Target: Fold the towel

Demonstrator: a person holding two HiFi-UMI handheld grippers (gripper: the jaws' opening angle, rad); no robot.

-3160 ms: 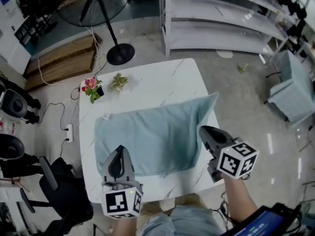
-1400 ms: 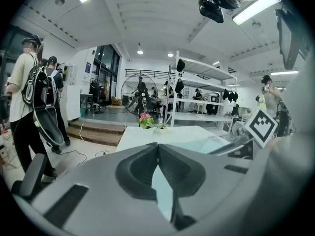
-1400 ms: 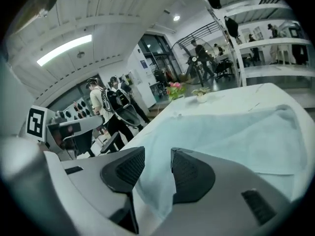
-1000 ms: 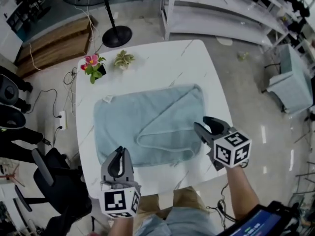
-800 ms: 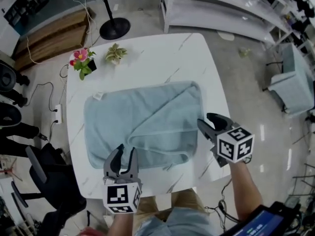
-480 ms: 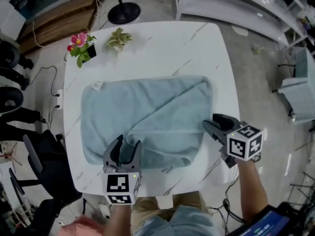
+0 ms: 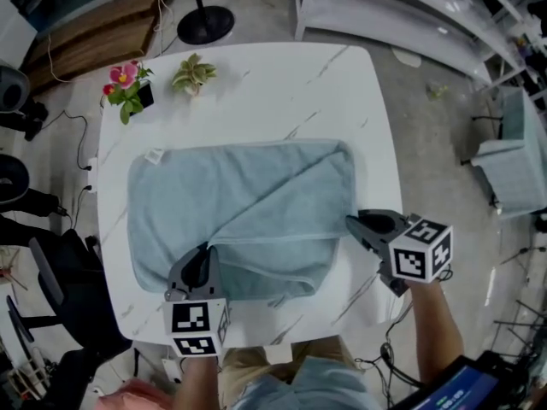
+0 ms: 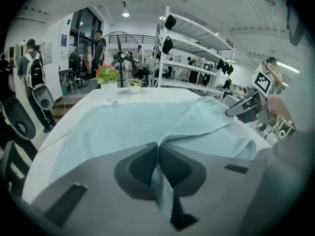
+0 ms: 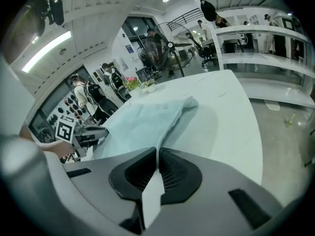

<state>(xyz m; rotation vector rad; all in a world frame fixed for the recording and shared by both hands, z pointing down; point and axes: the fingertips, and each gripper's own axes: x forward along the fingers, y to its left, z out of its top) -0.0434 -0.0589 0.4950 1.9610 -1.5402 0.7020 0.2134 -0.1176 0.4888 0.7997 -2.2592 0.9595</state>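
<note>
A pale blue towel (image 7: 239, 203) lies on the white table (image 7: 282, 84), its near right part folded diagonally over the rest. My left gripper (image 7: 201, 253) is at the towel's near edge, where the folded flap ends. Its jaws are closing, and a strip of the cloth is pinched between them (image 8: 157, 145). My right gripper (image 7: 350, 222) is at the towel's right edge near the front corner. Its jaws are closing too, with a pale strip of the towel (image 9: 142, 119) between them (image 9: 157, 150). Each gripper shows in the other's view.
A pot of pink flowers (image 7: 126, 79) and a small green plant (image 7: 193, 73) stand at the table's far left corner. A fan stand (image 7: 205, 24) and white shelving (image 7: 410, 15) are beyond the table. There is a black chair (image 7: 51, 289) on the left and a grey seat (image 7: 513, 161) on the right.
My left gripper came down from the table's front edge onto the towel, opened its jaws and closed them on the fold. The right gripper sank slightly at the towel's right edge.
</note>
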